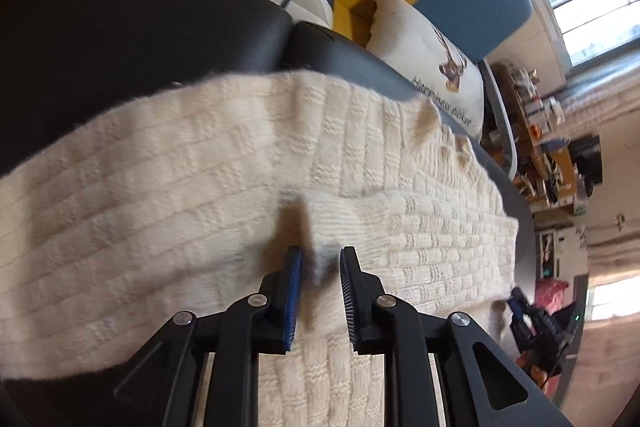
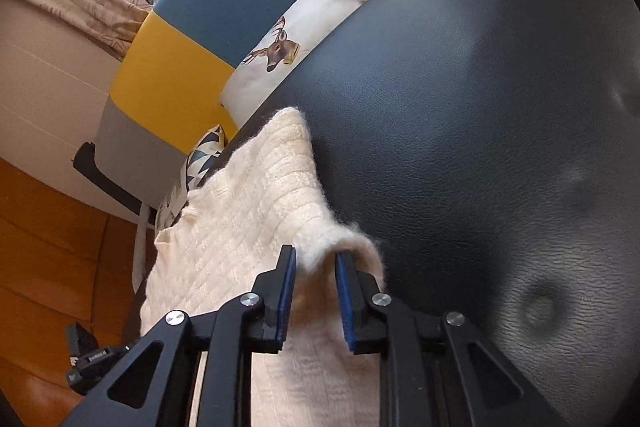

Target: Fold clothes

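In the left wrist view, the left claw (image 1: 320, 255) stands slightly apart around a raised fold of the cream knit sweater (image 1: 200, 167), which lies on the black sofa seat (image 1: 120, 27); only here can the deer pillow (image 1: 432, 67) lettering be partly read, as "Happiness". In the right wrist view, the right claw (image 2: 316, 255) brackets the sweater's fuzzy edge, its fingers likewise apart, and the pillow's deer head shows clearly.
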{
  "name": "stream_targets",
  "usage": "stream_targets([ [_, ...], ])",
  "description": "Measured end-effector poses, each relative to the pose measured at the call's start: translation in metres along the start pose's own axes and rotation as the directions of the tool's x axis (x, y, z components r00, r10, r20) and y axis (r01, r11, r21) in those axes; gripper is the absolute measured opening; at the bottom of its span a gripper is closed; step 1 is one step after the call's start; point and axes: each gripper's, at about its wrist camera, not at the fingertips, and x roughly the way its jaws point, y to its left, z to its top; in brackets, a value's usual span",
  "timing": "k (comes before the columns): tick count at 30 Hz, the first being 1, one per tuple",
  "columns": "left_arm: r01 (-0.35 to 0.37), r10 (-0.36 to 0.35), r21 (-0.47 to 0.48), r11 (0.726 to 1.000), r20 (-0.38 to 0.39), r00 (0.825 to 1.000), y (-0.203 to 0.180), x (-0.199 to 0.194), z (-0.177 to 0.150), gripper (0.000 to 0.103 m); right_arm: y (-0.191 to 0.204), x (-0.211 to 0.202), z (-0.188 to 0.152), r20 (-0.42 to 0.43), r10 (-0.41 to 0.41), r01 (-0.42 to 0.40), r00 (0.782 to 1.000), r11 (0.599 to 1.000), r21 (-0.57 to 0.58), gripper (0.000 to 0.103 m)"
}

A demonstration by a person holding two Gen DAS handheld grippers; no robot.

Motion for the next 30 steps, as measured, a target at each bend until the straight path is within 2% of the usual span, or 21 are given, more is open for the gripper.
stream_targets([
  [1,-0.005,0.005,-0.004,1.000,0.013,1.000,0.002,-0.007,0.002,0.020,0.003,-0.006,0.000,0.006,-0.006,0.007,1.000,1.000,-0.022,0.026],
  [4,-0.021,0.022,-0.011,1.000,0.065,0.998,0.007,-0.028,0.006,0.020,0.017,-0.019,0.000,0.020,-0.016,0.018,1.000,0.994,-0.107,0.026],
  [6,0.004,-0.004,-0.004,1.000,0.089,0.996,0.000,-0.038,0.003,0.020,0.032,-0.020,0.003,0.020,-0.018,0.021,1.000,0.983,-0.183,0.026],
  [10,0.035,-0.041,0.082,0.996,0.074,0.996,-0.036,-0.029,-0.008,0.021,0.064,-0.010,0.021,0.026,-0.022,0.029,0.999,0.947,-0.319,0.026],
  [12,0.027,-0.035,0.141,0.990,0.053,0.998,-0.059,-0.015,-0.017,0.023,0.074,0.000,0.033,0.010,-0.024,0.026,1.000,0.934,-0.356,0.026],
  [15,-0.011,0.006,0.207,0.978,0.028,1.000,-0.079,0.008,-0.024,0.023,0.082,0.024,0.047,-0.049,-0.022,0.002,0.999,0.927,-0.376,0.026],
  [19,-0.103,0.104,0.244,0.964,0.007,0.995,-0.078,0.031,-0.029,0.023,0.080,0.054,0.060,-0.108,-0.011,-0.031,0.994,0.926,-0.376,0.026],
  [22,-0.100,0.101,0.246,0.964,0.007,0.995,-0.074,0.035,-0.031,0.023,0.076,0.076,0.071,-0.142,-0.011,-0.044,0.990,0.926,-0.375,0.026],
  [23,-0.099,0.100,0.251,0.963,0.009,0.995,-0.073,0.035,-0.031,0.023,0.072,0.086,0.073,-0.150,-0.086,0.023,0.985,0.925,-0.380,0.021],
  [24,-0.104,0.104,0.255,0.961,0.011,0.994,-0.072,0.036,-0.032,0.023,0.066,0.097,0.076,-0.155,-0.177,0.105,0.972,0.916,-0.387,0.021],
  [26,-0.108,0.109,0.264,0.958,0.012,0.994,-0.071,0.038,-0.033,0.023,0.055,0.102,0.082,-0.171,-0.173,0.101,0.970,0.927,-0.361,0.011],
  [28,-0.112,0.112,0.268,0.957,0.014,0.994,-0.070,0.038,-0.033,0.023,0.047,0.102,0.087,-0.187,-0.150,0.080,0.971,0.938,-0.336,0.011],
  [30,-0.114,0.114,0.261,0.959,0.016,0.993,-0.071,0.035,-0.033,0.023,0.050,0.095,0.086,-0.185,-0.150,0.077,0.971,0.932,-0.354,0.013],
])
